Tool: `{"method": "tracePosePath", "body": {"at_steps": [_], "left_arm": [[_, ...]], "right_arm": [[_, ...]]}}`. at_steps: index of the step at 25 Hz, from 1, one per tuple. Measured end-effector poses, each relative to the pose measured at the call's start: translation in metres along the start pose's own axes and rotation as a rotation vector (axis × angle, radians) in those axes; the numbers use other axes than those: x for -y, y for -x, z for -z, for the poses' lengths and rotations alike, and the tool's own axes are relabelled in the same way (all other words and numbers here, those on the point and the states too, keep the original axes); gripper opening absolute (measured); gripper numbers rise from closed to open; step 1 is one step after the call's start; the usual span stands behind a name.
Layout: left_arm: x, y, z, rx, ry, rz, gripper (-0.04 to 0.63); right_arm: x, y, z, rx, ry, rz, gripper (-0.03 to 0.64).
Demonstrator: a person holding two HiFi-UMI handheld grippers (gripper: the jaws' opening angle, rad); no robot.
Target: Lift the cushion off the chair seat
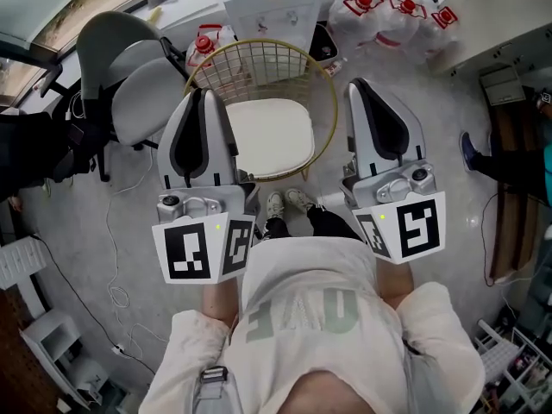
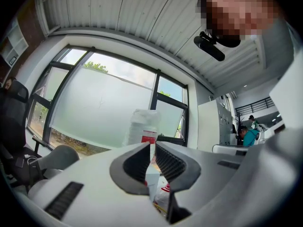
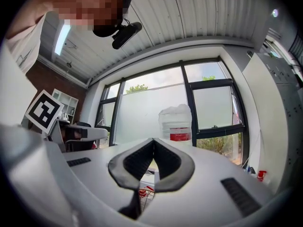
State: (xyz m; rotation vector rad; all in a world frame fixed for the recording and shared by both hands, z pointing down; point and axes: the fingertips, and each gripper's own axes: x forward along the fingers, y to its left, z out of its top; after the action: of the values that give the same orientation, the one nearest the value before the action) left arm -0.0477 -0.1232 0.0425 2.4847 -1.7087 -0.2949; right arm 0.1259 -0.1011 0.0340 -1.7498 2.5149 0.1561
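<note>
A cream cushion (image 1: 269, 136) lies on the seat of a gold wire chair (image 1: 259, 63) in the middle of the head view. My left gripper (image 1: 204, 97) hangs over the chair's left rim, and my right gripper (image 1: 360, 86) is just outside its right rim. They flank the cushion and neither touches it. Both point roughly level toward the window. In the left gripper view the left gripper (image 2: 152, 145) is shut with nothing between its jaws. The right gripper (image 3: 154, 140) is shut too, tips together and empty. The cushion shows in neither gripper view.
A grey office chair (image 1: 138, 76) stands left of the wire chair, and a white drawer unit (image 1: 272, 7) stands behind it. Packs of red-capped bottles (image 1: 388, 11) lie at the back right. A cable (image 1: 112, 291) trails on the floor. Another person (image 1: 509, 162) stands at the right.
</note>
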Motion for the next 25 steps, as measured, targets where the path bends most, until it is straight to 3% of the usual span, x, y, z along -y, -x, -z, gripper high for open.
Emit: {"method": "tracePosePath", "body": {"at_steps": [2, 4, 6, 10, 14, 16, 21, 25], "left_arm": [[0.007, -0.006, 0.016, -0.037, 0.025, 0.036, 0.049], [0.012, -0.009, 0.04, -0.083, 0.063, 0.07, 0.11], [0.01, -0.009, 0.069, -0.12, 0.153, 0.079, 0.146], [-0.01, -0.001, 0.14, -0.152, 0.449, 0.045, 0.167], [-0.067, 0.008, 0.22, -0.102, 0.717, -0.001, 0.172], [-0.091, 0.023, 0.264, -0.075, 0.837, -0.037, 0.222], [-0.119, 0.077, 0.384, -0.069, 1.177, -0.138, 0.238], [-0.119, 0.128, 0.475, -0.117, 1.35, -0.273, 0.238]], "right_arm": [[0.007, -0.001, 0.009, -0.011, 0.0, -0.01, 0.017], [0.012, -0.003, 0.025, -0.039, -0.006, -0.025, 0.017], [0.015, -0.005, 0.045, -0.071, -0.026, -0.049, 0.017], [0.014, -0.014, 0.094, -0.144, -0.093, -0.118, 0.017], [-0.016, -0.036, 0.149, -0.192, -0.127, -0.211, 0.017], [-0.033, -0.035, 0.179, -0.223, -0.111, -0.259, 0.017], [-0.065, -0.019, 0.251, -0.33, -0.178, -0.345, 0.017], [-0.079, -0.007, 0.298, -0.415, -0.242, -0.375, 0.017]]}}
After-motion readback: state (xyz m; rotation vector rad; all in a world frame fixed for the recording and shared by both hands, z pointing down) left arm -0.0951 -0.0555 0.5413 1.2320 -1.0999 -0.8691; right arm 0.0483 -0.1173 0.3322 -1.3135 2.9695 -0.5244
